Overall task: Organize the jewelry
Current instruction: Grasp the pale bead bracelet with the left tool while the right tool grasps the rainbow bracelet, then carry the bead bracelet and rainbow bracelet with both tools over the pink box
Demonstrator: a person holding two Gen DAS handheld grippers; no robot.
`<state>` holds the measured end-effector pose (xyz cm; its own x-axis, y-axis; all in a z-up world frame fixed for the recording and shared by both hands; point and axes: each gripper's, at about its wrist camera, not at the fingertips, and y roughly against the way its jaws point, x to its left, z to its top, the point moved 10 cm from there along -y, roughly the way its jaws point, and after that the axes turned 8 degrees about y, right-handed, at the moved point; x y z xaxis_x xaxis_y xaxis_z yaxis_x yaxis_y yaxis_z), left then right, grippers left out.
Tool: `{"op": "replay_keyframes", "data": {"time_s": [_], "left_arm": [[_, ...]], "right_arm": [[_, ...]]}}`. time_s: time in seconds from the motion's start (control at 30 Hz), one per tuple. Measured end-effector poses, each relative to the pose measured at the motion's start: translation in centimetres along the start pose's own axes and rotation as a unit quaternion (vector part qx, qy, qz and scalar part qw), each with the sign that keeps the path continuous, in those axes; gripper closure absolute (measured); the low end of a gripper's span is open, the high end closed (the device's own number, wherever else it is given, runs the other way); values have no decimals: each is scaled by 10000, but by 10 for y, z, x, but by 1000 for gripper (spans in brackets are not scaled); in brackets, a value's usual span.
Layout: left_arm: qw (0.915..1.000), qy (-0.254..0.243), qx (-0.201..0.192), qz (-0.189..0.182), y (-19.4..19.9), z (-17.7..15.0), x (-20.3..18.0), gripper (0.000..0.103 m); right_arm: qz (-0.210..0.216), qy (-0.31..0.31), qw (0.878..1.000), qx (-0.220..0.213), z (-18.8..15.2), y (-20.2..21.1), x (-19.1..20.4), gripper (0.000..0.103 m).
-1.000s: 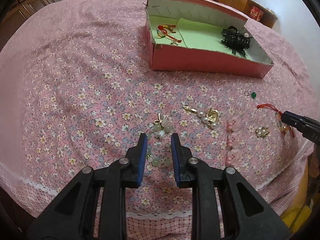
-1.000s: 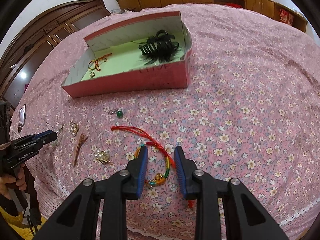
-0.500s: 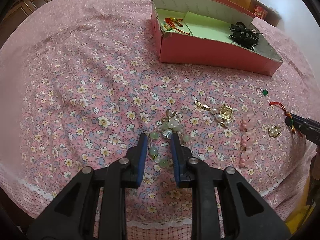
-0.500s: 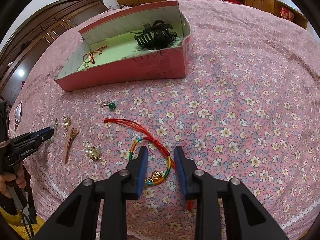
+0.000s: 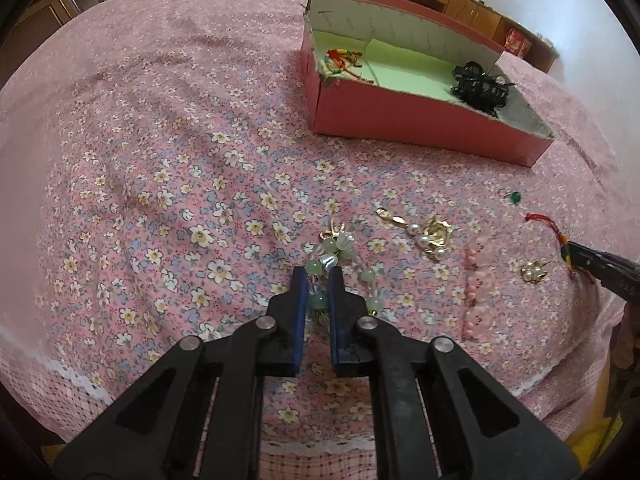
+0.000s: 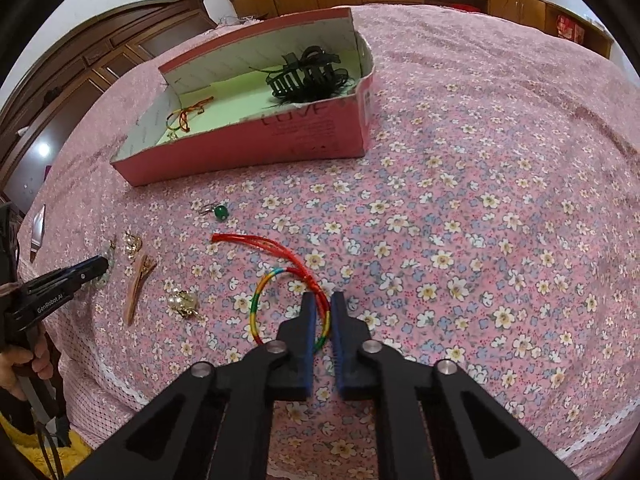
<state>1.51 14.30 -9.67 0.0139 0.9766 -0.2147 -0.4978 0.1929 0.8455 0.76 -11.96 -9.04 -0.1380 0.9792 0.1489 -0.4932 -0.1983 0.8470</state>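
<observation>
The green bead bracelet lies on the flowered cloth with one strand running straight between the fingers of the left gripper. The jaws stand narrowly apart on either side of a bead; whether the pads already press it cannot be told. The rest of the bracelet fans out ahead of the tips and slightly to their right.

The rainbow cord bracelet lies on the same cloth, its near right arc passing between the fingers of the right gripper. The jaws are drawn close about the cord, a thin gap showing; firm contact cannot be confirmed. The loop spreads left of the tips, and its red tails trail ahead and to the left.

The pink box stands ahead of both tools, left of centre for the right gripper, right of centre for the left, well apart from each. It holds a black hair clip and a red cord piece.

Judgement: each lift goes straight up, then forward to the box; loose strands may drag.
</observation>
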Motion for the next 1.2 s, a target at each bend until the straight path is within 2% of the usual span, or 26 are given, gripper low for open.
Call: {"op": "replay_keyframes", "data": {"time_s": [0.57, 1.2], "left_arm": [[9959, -161, -635, -621, 62, 28, -34, 103], [9852, -376, -1512, -719, 94, 86, -72, 103]], "right_arm": [[236, -94, 9962, -835, 24, 47, 13, 98], [330, 131, 9847, -1708, 68, 86, 34, 98]]}}
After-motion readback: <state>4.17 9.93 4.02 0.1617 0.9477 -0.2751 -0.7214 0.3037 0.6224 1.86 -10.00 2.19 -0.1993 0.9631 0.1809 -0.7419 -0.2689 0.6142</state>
